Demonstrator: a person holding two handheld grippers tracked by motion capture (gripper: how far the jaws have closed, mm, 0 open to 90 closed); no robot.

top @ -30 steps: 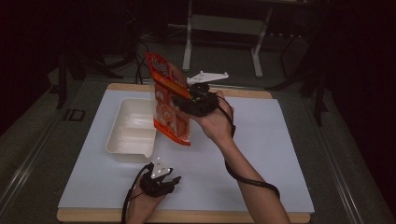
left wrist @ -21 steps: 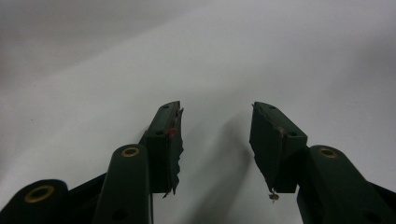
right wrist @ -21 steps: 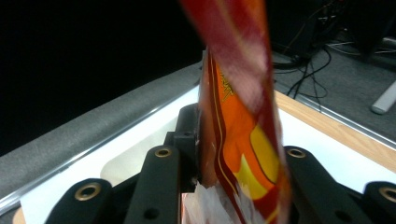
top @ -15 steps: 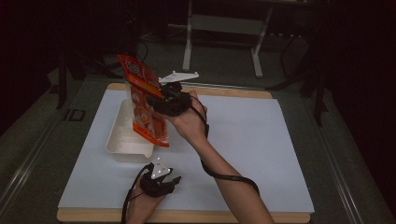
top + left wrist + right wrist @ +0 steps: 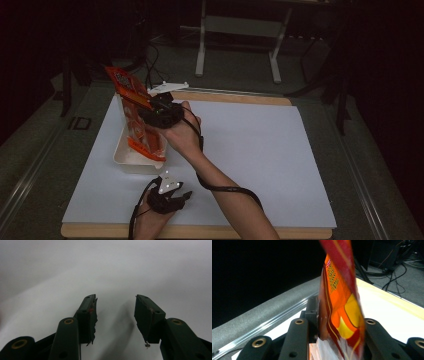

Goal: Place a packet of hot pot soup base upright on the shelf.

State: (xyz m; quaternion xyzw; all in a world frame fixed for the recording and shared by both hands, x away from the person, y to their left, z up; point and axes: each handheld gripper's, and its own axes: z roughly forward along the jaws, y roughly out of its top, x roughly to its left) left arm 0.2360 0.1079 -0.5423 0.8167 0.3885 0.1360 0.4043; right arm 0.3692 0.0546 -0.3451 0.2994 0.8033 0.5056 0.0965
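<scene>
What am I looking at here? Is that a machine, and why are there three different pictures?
No machine: a person holds a hand-worked two-jaw gripper in each hand. The high view looks down on a table covered with a white sheet. The other two pictures come from small cameras riding on the grippers, looking along their black jaws. The right gripper is clamped on an orange snack bag, holding it upright over a white tray; its own view shows the bag pinched between the jaws. The left gripper rests near the table's front edge, jaws open, holding nothing.
</scene>
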